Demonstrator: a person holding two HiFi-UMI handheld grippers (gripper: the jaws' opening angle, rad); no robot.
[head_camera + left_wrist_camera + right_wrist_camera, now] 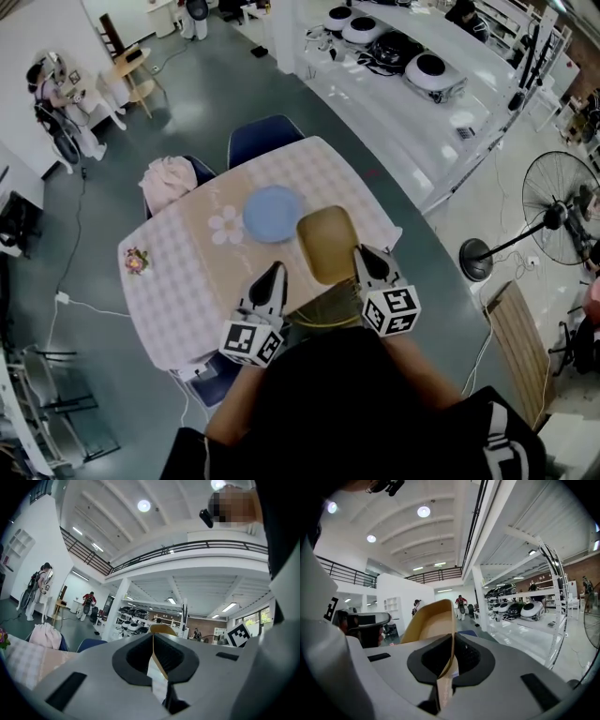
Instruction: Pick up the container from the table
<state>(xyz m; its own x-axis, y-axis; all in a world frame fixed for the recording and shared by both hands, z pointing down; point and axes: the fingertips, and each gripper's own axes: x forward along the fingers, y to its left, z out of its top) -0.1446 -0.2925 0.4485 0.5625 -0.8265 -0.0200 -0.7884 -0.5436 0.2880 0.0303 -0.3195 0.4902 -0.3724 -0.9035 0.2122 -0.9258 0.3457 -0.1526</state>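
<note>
Grey fingers of the left gripper [272, 274] are shut together. Its own view shows a thin tan edge pinched between them, and I take this for a wall of the container [326, 242], though the head view does not show the contact.

From those fingers the container lies at about 1 o'clock. It is over the near right part of the checked worktop [178, 281], just past the blue plate [272, 213] at 4 o'clock. Its long axis runs roughly 12 to 6 and its hollow faces up.

The right gripper [367, 255] has the container at its 11 o'clock and is the nearer of the two. Its fingers are clamped on the tan rim, which rises ahead of them.

Judging by that raised wall, the container is already tilted off the cloth, so lifting it further depends on both grips rising evenly.
</note>
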